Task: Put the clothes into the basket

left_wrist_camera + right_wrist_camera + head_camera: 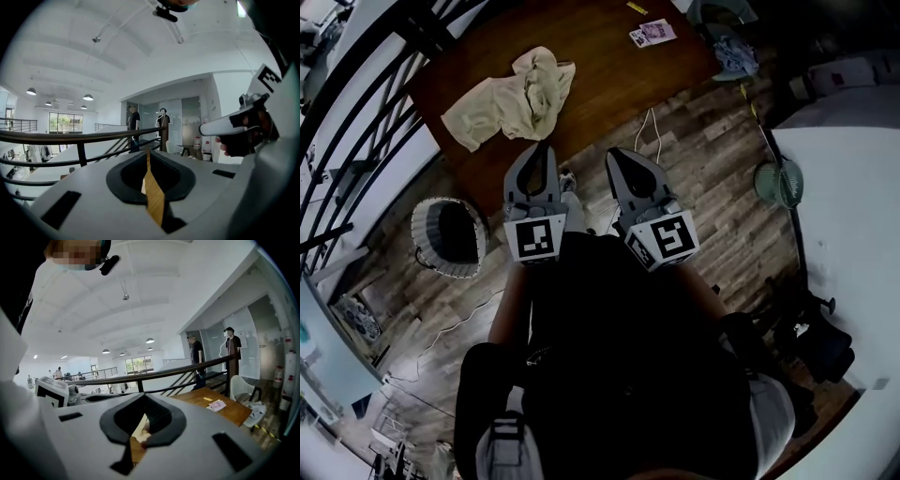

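left tongs (543, 147): closed, empty
right tongs (613, 153): closed, empty
clothes (511, 98): by the left edge of the surface (609, 66)
basket (418, 246): on the floor, near left

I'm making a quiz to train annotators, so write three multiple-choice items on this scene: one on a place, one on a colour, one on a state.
1. Where is the basket?
A. On the table
B. On the floor, to the person's left
C. In the right gripper

2. What colour is the garment on the table?
A. Cream
B. Red
C. Black

3. How do the left gripper's jaws stand?
A. Wide apart
B. Shut on the garment
C. Shut, holding nothing

Answers:
1. B: the head view shows it standing on the wood floor beside the table.
2. A: the crumpled cloth is pale cream against the brown tabletop.
3. C: the left gripper view shows only a thin slit between them, and the garment lies apart on the table.
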`<action>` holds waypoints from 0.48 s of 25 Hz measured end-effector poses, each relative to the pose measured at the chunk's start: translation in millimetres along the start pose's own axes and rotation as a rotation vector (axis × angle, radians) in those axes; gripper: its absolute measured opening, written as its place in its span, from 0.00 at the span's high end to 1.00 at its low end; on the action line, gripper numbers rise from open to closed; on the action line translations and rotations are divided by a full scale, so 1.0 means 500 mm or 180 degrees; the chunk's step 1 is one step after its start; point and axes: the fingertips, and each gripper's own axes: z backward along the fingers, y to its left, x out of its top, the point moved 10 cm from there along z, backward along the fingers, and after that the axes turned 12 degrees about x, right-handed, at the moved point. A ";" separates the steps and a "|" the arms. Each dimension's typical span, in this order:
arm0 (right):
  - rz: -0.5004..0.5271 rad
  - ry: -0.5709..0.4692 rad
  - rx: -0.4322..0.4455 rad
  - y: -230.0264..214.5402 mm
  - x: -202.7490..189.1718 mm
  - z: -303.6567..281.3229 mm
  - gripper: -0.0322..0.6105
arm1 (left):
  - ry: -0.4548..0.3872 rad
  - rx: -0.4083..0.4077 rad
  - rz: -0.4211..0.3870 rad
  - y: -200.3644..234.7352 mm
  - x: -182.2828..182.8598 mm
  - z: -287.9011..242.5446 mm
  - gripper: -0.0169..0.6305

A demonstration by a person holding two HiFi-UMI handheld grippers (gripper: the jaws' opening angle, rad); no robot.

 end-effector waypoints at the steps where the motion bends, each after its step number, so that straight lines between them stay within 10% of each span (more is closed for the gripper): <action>1: -0.0006 0.0008 -0.0031 -0.009 0.005 -0.014 0.93 | 0.0090 -0.0025 -0.0061 0.007 -0.003 -0.024 0.94; 4: -0.0001 0.0015 -0.0122 -0.036 0.021 -0.048 0.93 | 0.0379 -0.0100 -0.0224 0.026 -0.018 -0.096 0.73; 12: 0.0021 -0.0017 -0.0315 -0.092 0.057 -0.124 0.93 | 0.0926 -0.0134 -0.0326 0.063 -0.091 -0.228 0.64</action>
